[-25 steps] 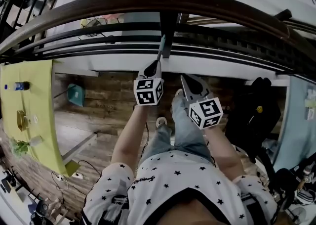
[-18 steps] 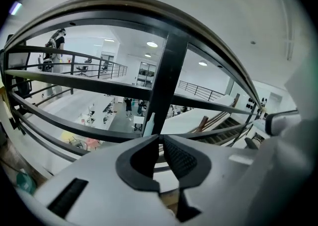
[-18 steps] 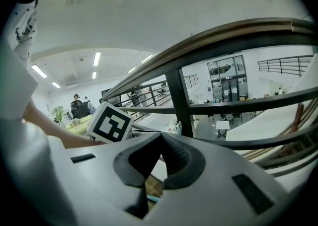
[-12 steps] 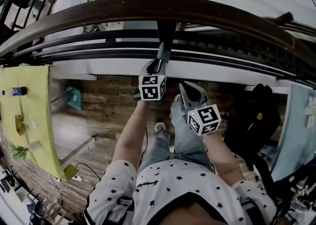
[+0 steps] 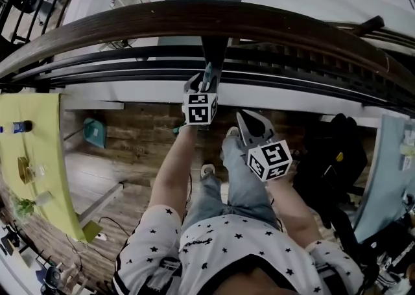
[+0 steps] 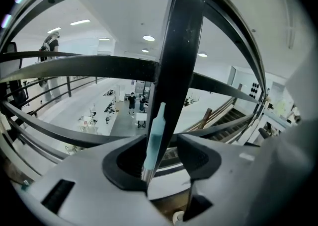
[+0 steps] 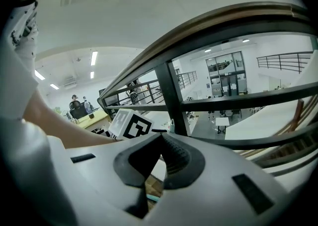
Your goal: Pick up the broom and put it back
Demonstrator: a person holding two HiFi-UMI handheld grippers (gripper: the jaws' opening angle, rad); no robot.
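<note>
The broom's thin handle with its pale teal tip [image 6: 155, 133] stands upright against the black railing post [image 6: 181, 46]. It rises between the jaws of my left gripper [image 6: 161, 158], which have just been opening; the pads stand apart and clear of the handle. In the head view the left gripper [image 5: 202, 83] is at the railing with the handle [image 5: 208, 73] poking up past it. The broom's lower part is hidden. My right gripper [image 5: 245, 120] hangs lower right of it, shut and empty [image 7: 160, 140].
A curved wooden handrail [image 5: 194, 15] over black rails runs across in front of me. On the floor below lie a teal dustpan [image 5: 97, 130] and a yellow-green table [image 5: 39, 144] at left; a dark bag or chair [image 5: 337, 151] stands at right.
The left gripper has moved closer to the railing post with the handle. Its jaws were shut on the handle and now stand apart. The right gripper has shifted slightly.
</note>
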